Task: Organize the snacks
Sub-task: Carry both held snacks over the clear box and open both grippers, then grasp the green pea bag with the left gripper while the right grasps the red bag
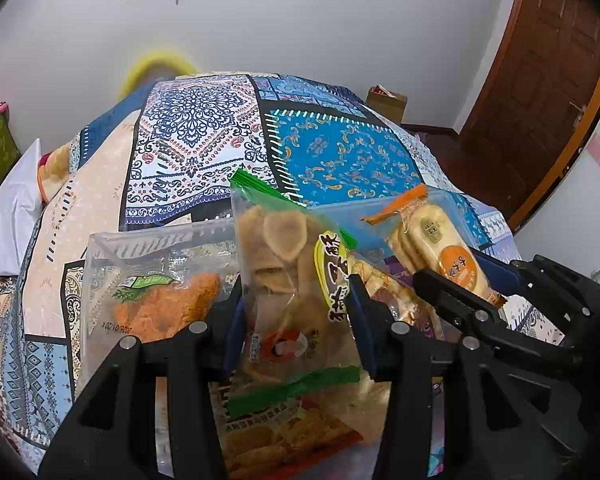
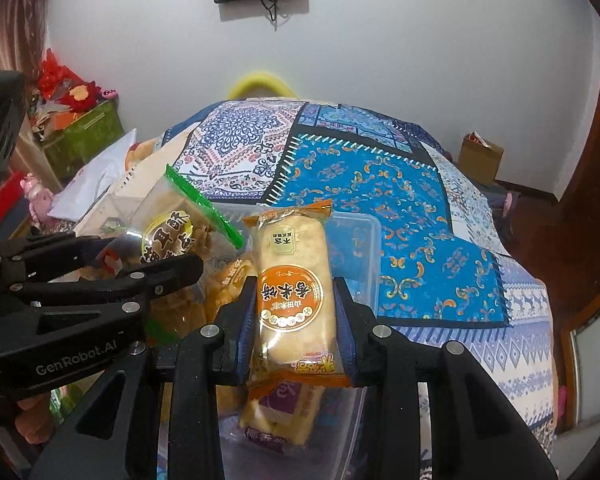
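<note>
My left gripper [image 1: 296,312] is shut on a clear bag of crisps with green seals [image 1: 284,280], held above a clear plastic box [image 1: 148,236]. My right gripper [image 2: 294,312] is shut on a rice cracker pack with an orange label [image 2: 292,292], held over the same clear box [image 2: 360,240]. In the left wrist view the right gripper [image 1: 460,280] and the cracker pack [image 1: 440,240] show at the right. In the right wrist view the left gripper [image 2: 148,264] and the crisps bag [image 2: 172,232] show at the left. More snack packs [image 1: 284,436] lie in the box below.
The box rests on a bed with a blue patchwork quilt [image 1: 340,156]. An orange snack pack [image 1: 160,304] lies in the box at the left. A white pillow [image 1: 12,216] is at the left. A cardboard box [image 2: 480,156] and a wooden door [image 1: 540,92] are at the right.
</note>
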